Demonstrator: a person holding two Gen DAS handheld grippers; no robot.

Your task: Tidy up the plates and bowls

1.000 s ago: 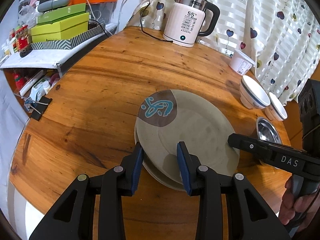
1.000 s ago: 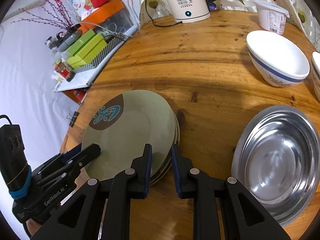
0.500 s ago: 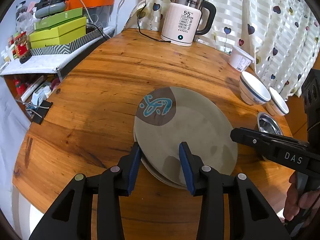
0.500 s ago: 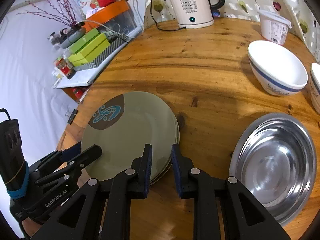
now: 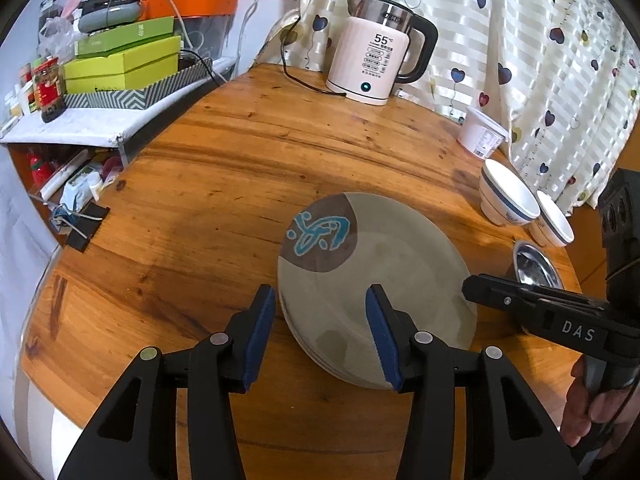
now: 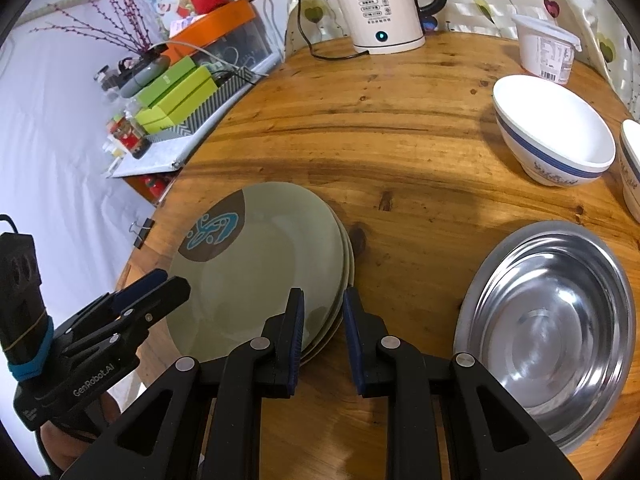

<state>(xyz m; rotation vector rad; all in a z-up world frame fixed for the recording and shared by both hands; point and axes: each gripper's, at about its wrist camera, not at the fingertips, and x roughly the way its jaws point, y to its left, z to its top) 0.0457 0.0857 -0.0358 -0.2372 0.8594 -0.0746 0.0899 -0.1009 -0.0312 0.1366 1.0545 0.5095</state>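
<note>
A stack of greenish plates [image 5: 376, 280] lay on the round wooden worktop [image 5: 240, 168], toward its near edge, the top plate bearing a brown patch with a blue figure at its far left. The left claw [image 5: 320, 336] straddled the near-left rim of the stack; its jaws had just been opening and stood well apart, the rim between them but neither blue pad pressing on it. The right claw [image 6: 323, 336] sat at the near-right rim of the same stack [image 6: 256, 264], its jaws only a narrow gap apart with the plate edges between them; whether the pads actually pinched the rim could not be told.

To the right of the stack lay a steel dish [image 6: 552, 320], apart from the plates. Farther off on the right stood a white bowl with a blue band [image 6: 554, 148], a second such bowl [image 5: 552, 222] just beside it, and a white tub [image 6: 546, 48] beyond. A kettle [image 5: 380, 60] stood at the far edge.
</note>
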